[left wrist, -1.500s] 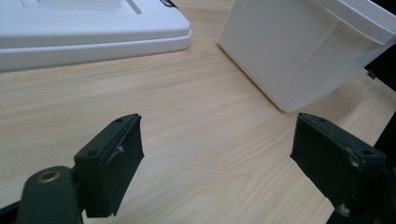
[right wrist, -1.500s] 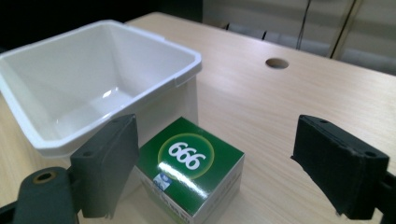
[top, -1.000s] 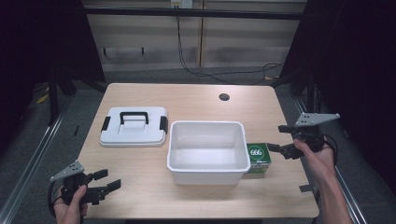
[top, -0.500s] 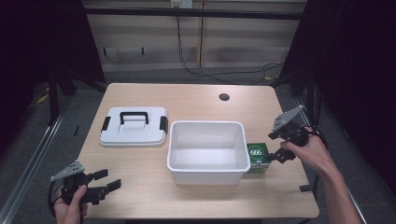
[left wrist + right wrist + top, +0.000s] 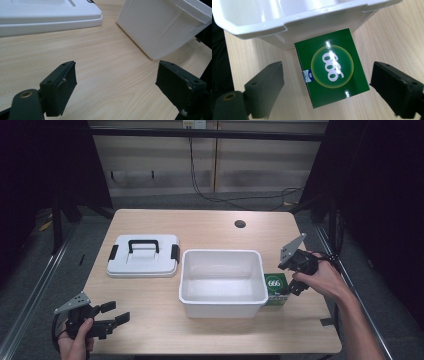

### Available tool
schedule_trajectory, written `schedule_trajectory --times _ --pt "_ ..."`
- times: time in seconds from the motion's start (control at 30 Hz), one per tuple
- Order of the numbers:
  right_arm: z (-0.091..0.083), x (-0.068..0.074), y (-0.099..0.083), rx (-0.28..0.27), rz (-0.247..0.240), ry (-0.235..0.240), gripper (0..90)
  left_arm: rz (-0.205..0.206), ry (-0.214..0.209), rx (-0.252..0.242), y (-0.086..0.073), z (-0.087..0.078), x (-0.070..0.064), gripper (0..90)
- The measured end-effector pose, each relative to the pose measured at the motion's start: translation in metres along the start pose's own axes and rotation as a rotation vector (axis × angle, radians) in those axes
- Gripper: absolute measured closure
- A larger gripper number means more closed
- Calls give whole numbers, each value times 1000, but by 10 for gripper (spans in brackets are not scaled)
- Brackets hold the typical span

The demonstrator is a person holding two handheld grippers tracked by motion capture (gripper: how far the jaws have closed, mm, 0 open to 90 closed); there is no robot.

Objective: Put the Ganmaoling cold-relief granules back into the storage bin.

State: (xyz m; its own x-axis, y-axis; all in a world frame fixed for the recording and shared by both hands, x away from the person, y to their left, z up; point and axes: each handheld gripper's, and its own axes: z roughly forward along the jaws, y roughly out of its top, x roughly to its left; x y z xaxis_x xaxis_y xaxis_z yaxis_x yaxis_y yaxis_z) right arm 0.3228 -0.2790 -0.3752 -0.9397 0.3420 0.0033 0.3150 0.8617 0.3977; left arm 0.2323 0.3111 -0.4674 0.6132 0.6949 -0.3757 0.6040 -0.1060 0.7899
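While your right gripper (image 5: 324,100) hangs wide open above it, the green box (image 5: 332,68) sits between the spread jaws, near the table's (image 5: 210,225) right edge, against the white tub (image 5: 222,280).

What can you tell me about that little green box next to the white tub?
The green box is a small glossy carton, likely cardboard, with a pale round badge printed with white "666" and a small blue-and-white sticker on one edge. It sits on the wooden table, tight against the right wall of the white tub. The right gripper hovers open above it, one jaw on each side, not touching.
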Motion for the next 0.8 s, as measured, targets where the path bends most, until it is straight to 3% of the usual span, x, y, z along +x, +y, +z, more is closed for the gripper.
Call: schedule_trajectory --times 0.23,0.27,0.3,0.33,0.43,0.6,0.8 --pt "6 -5 8 50 -58 12 93 -1 -1 0 0 0 0 163" --pt "8 -6 9 67 -67 24 92 -1 -2 -1 0 0 0 163" --pt "13 -6 11 116 -80 31 92 0 -2 0 0 0 1 163" --pt "13 -6 11 116 -80 31 92 -1 -2 -1 0 0 1 163" --pt "19 -8 13 188 -96 32 93 -1 -3 -1 0 0 0 163" --pt "23 -10 15 202 -119 38 93 -4 0 -2 0 0 0 163" --pt "27 -10 19 272 -151 46 94 0 -1 -2 0 -1 1 163"
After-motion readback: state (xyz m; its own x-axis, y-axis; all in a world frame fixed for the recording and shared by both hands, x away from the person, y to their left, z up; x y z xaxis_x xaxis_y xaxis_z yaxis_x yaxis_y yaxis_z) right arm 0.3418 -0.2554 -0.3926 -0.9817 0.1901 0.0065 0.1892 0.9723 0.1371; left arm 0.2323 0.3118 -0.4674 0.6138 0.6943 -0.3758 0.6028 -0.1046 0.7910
